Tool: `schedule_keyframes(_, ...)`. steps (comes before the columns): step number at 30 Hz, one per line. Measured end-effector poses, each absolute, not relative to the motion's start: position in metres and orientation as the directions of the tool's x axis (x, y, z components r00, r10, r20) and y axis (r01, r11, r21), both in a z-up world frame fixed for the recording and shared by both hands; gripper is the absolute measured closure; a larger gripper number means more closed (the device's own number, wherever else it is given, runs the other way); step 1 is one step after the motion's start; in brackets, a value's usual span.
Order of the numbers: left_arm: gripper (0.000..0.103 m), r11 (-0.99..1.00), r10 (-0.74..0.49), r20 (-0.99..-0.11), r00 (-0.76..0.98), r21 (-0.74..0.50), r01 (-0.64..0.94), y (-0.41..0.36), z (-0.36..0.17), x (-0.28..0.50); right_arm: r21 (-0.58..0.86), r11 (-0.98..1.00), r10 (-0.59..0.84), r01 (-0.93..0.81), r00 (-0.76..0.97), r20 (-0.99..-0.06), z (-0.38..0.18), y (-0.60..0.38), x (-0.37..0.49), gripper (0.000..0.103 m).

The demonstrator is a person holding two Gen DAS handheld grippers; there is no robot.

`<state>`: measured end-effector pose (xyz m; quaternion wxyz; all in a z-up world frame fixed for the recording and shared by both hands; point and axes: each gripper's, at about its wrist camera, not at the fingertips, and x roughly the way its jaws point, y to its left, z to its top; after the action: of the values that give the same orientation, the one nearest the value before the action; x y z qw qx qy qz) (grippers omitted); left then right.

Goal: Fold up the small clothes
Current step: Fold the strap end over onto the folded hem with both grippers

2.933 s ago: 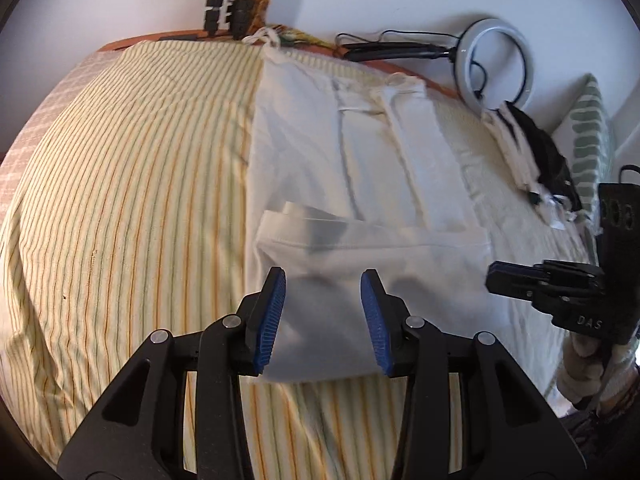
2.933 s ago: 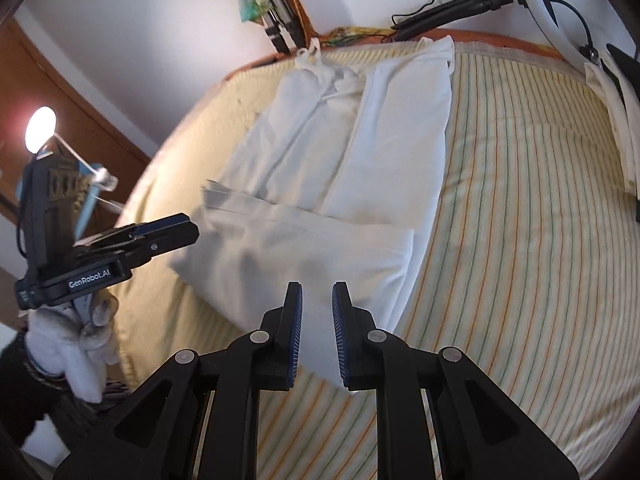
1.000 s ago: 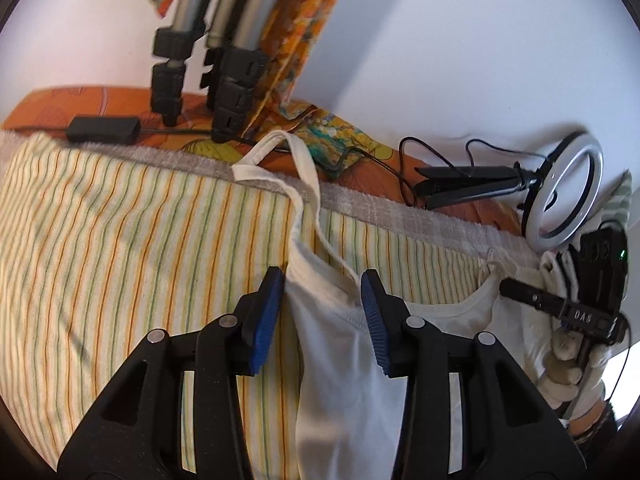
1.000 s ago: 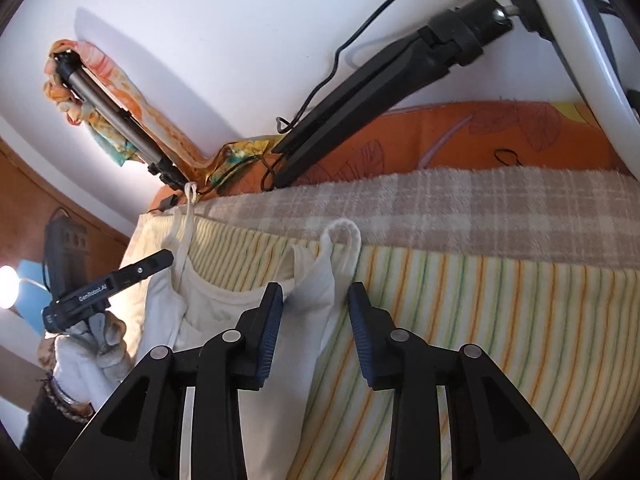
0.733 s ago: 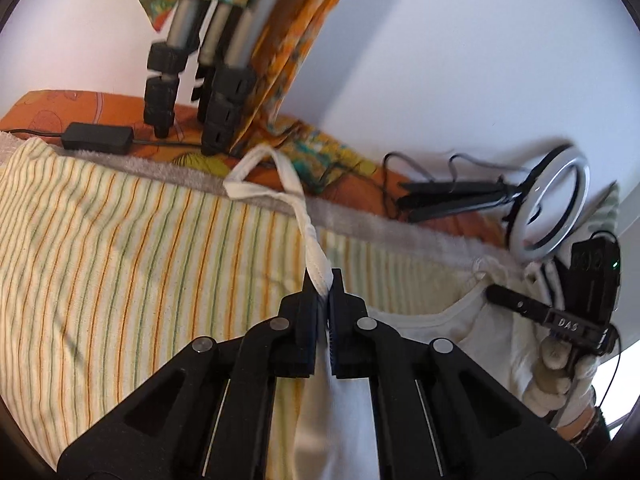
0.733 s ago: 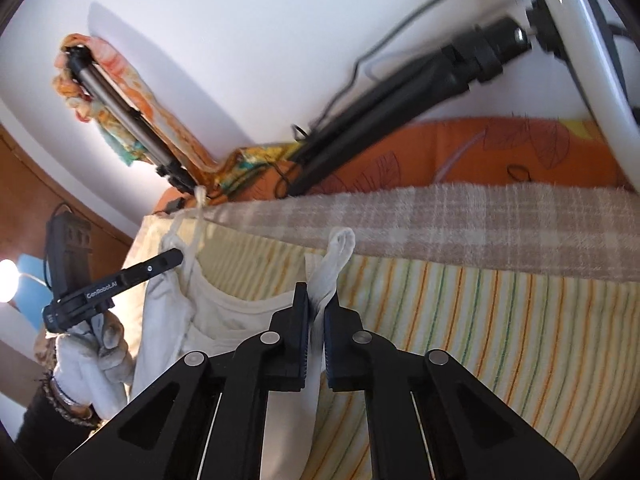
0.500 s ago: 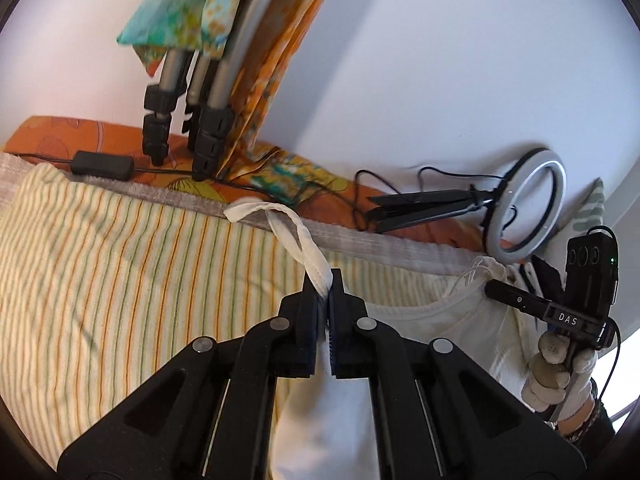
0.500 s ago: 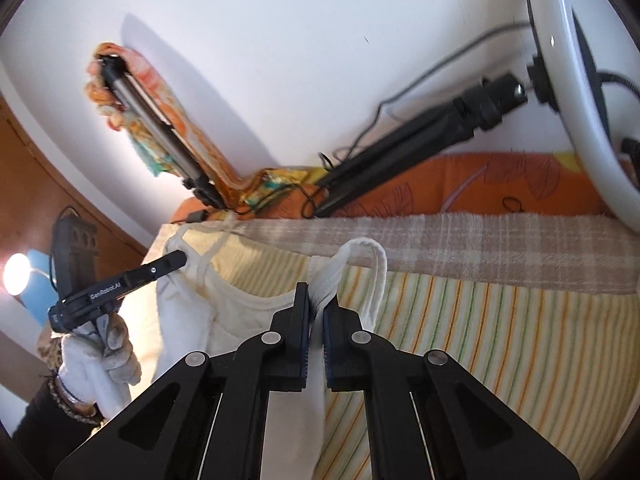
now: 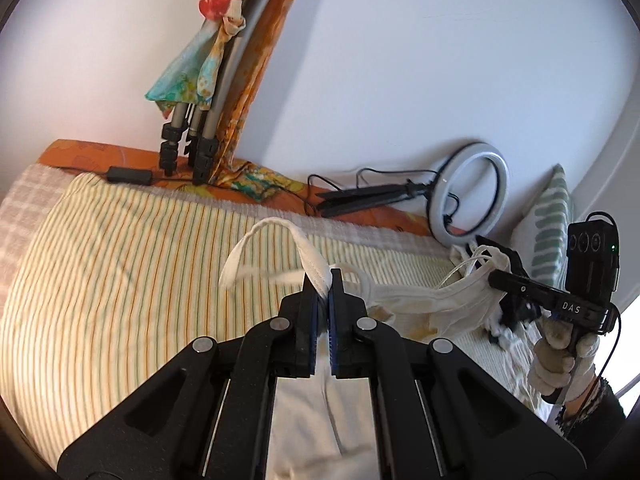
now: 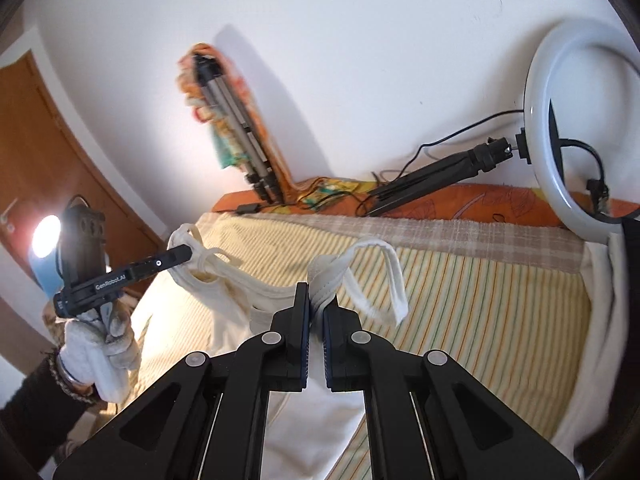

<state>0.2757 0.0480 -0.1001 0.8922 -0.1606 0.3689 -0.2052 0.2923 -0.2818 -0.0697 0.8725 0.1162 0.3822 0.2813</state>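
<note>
The left gripper (image 9: 323,280) fills the near edge of the view, its jaws pinched on a shoulder strap (image 9: 280,252) of the white top (image 9: 416,300); the strap arches up and left in a loop above the striped sheet (image 9: 120,272). The top's neckline stretches right to the right gripper (image 9: 494,277), held in a gloved hand (image 9: 560,356), which clamps the other strap. More white cloth hangs down near, between the left gripper's arms. Far left, folded tripod legs (image 9: 200,136) draped in a patterned scarf (image 9: 192,68) lean on the white wall. Far right, a ring light (image 9: 468,192) rests on an orange cover (image 9: 100,152), beside a green-striped pillow (image 9: 552,220).
</note>
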Motion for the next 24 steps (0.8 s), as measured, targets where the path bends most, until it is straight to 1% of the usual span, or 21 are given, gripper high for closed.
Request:
schedule_keyframes(6, 0.101, 0.867, -0.484, -0.610, 0.627, -0.431, 0.250, 0.052, -0.099, 0.218, 0.392, 0.822, 0.569, -0.414, 0.548, -0.614, -0.069, -0.272, 0.228, 0.099)
schedule_keyframes(9, 0.101, 0.872, -0.476, -0.634, 0.610, -0.429, 0.234, 0.053, -0.110, 0.192, 0.391, 0.822, 0.568, -0.415, 0.543, -0.618, -0.077, -0.268, 0.198, 0.099)
schedule_keyframes(13, 0.101, 0.878, -0.466, -0.679, 0.567, -0.432, 0.205, 0.056, -0.133, 0.166, 0.372, 0.842, 0.536, -0.391, 0.531, -0.656, -0.098, -0.261, 0.164, 0.099)
schedule_keyframes(20, 0.101, 0.906, -0.423, -0.752, 0.506, -0.359, 0.223, 0.048, -0.162, 0.127, 0.322, 0.872, 0.480, -0.368, 0.521, -0.706, -0.129, -0.253, 0.127, 0.099)
schedule_keyframes(22, 0.101, 0.915, -0.404, -0.773, 0.489, -0.329, 0.236, 0.047, -0.165, 0.120, 0.296, 0.880, 0.460, -0.372, 0.509, -0.728, -0.135, -0.251, 0.118, 0.097)
schedule_keyframes(24, 0.096, 0.918, -0.393, -0.795, 0.462, -0.310, 0.247, 0.048, -0.167, 0.112, 0.292, 0.883, 0.450, -0.368, 0.481, -0.752, -0.139, -0.252, 0.113, 0.095)
